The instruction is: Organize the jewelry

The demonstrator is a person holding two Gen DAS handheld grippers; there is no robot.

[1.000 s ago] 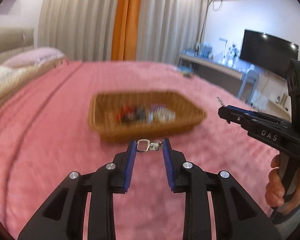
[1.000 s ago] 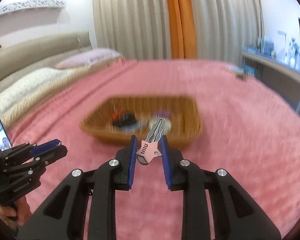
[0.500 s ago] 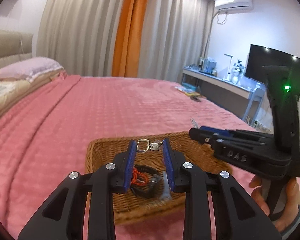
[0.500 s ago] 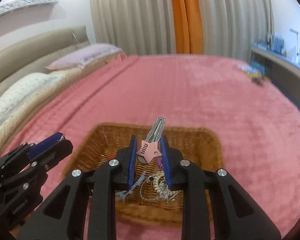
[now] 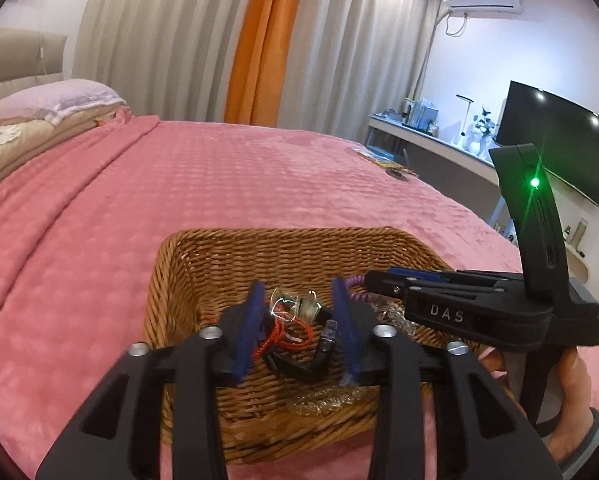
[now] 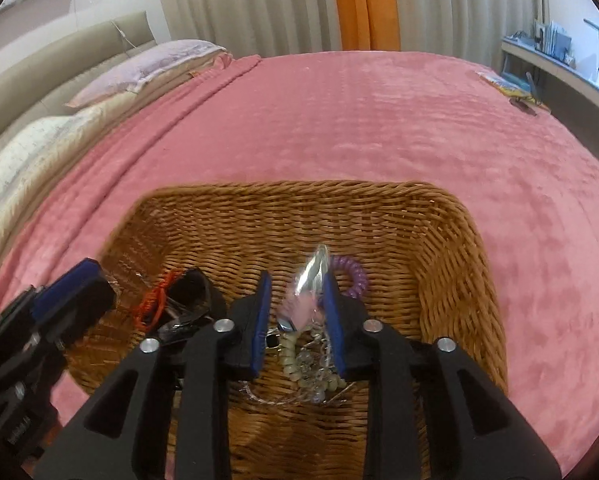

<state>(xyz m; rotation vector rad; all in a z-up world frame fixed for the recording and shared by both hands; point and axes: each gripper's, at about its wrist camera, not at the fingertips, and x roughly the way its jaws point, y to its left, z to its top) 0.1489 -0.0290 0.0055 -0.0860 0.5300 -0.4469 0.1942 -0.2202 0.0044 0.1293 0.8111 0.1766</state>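
Between right hand-held gripper (image 6: 295, 312) pads, blurred pink clip (image 6: 301, 306).

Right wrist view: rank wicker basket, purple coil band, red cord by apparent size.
1. wicker basket, far the largest.
2 and 3. red cord and purple coil band look about alike; each is partly hidden, the band behind the right hand-held gripper, so I won't rank them.

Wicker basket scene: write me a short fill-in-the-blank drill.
1. The wicker basket rests on a ____ bedspread.
2. The coiled hair tie in the basket is ____.
3. The cord below the left tongs is ____.

Missing words: pink; purple; red
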